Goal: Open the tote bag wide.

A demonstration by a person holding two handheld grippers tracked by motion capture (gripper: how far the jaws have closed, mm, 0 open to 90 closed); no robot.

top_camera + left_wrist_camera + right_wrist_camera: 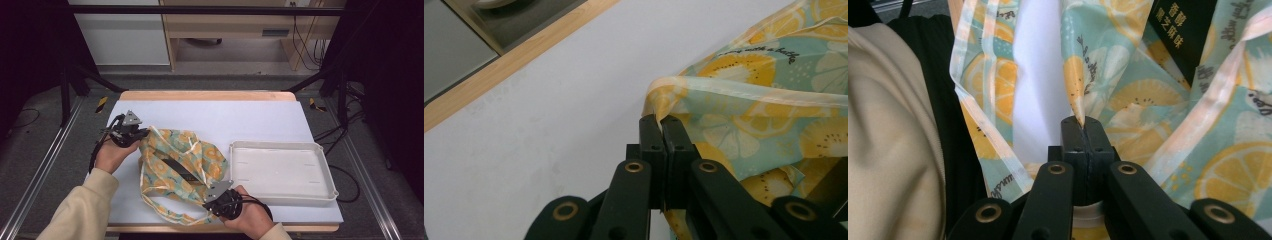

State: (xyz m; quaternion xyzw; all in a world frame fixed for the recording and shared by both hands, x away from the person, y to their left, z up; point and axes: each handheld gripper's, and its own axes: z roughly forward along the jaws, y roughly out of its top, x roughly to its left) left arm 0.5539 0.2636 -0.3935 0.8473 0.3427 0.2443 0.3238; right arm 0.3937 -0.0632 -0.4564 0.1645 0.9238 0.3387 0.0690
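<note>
We have both sets of jaws closed on cloth: the left gripper (659, 122) pinches the folded rim of the bag (769, 95) at its far left corner, and the right gripper (1082, 122) pinches a fold of the same bag (1148, 100) at its near edge. From above, the left gripper (127, 131) and the right gripper (220, 197) sit at opposite corners, so the bag (177, 160) stretches slantwise between them on the white surface (225, 117), its long axis running from far-left to near-right. The white tray (280, 170) lies just right of the bag, nearer our right hand, so we judge any carry that way would lead with that side. A dark flat thing (177, 169) shows in the bag's mouth; we cannot make out what it is, and the bag's handles are partly tucked beneath.
</note>
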